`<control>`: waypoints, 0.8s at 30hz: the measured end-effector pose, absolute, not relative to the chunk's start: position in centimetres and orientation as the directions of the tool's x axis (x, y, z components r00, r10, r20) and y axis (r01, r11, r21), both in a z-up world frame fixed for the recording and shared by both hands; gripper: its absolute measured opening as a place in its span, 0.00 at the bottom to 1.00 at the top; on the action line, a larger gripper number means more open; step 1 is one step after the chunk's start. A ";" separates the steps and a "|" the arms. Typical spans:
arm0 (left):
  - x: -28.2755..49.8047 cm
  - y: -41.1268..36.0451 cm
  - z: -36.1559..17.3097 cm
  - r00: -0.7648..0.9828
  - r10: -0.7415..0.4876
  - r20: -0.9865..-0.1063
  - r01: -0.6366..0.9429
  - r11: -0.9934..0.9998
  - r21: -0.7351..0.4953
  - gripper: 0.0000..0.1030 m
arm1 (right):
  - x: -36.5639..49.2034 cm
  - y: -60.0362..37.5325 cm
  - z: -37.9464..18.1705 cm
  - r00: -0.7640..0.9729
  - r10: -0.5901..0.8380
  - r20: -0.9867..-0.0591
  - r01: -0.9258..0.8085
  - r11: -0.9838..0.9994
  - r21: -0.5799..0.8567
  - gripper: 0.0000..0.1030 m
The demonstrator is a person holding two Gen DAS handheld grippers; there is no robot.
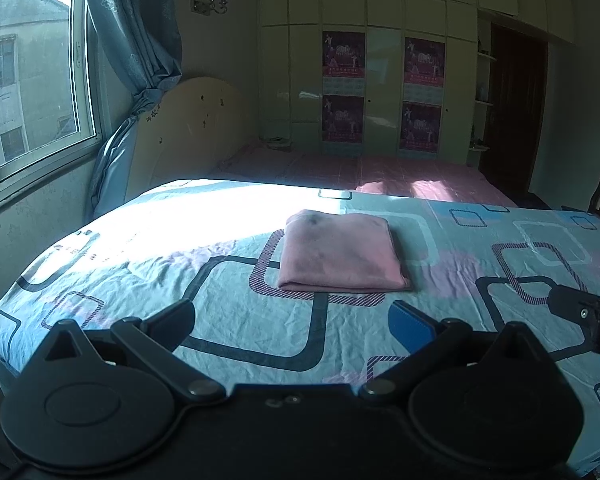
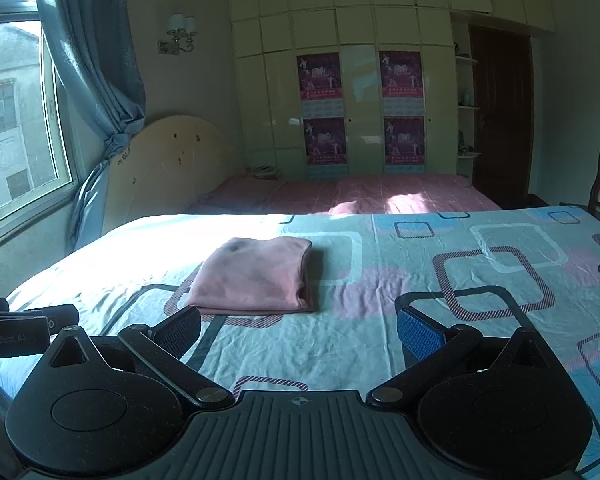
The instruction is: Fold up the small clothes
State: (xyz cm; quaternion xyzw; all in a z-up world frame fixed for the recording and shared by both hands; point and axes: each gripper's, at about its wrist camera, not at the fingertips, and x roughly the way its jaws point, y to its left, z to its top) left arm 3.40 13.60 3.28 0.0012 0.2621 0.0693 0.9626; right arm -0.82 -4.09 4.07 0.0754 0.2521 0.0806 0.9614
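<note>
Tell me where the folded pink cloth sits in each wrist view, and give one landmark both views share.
Left wrist view: the pink cloth lies just right of centre on the patterned sheet, beyond the open left tongs.
Right wrist view: the pink cloth lies left of centre, beyond the open right tongs.
Shared landmark: the four purple posters on the wardrobe behind.

Patterned bedsheet [image 1: 236, 320], folded pink garment [image 1: 342, 252]
</note>
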 end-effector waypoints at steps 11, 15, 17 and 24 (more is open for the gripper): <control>3.3 13.7 3.2 0.852 0.141 -0.504 -0.136 0.990 0.047 1.00 | -0.6 -3.9 4.0 0.854 0.201 -0.480 -0.122 0.974 0.189 1.00; 3.3 13.9 3.1 0.851 0.142 -0.506 -0.137 0.989 0.047 1.00 | -0.4 -3.9 4.0 0.852 0.205 -0.481 -0.125 0.973 0.192 1.00; 3.3 13.9 3.1 0.851 0.143 -0.505 -0.138 0.989 0.048 1.00 | -0.4 -3.9 4.0 0.853 0.206 -0.479 -0.127 0.973 0.193 1.00; 3.6 14.0 3.1 0.851 0.140 -0.505 -0.134 0.990 0.049 1.00 | -0.2 -3.8 3.8 0.851 0.206 -0.484 -0.124 0.973 0.195 1.00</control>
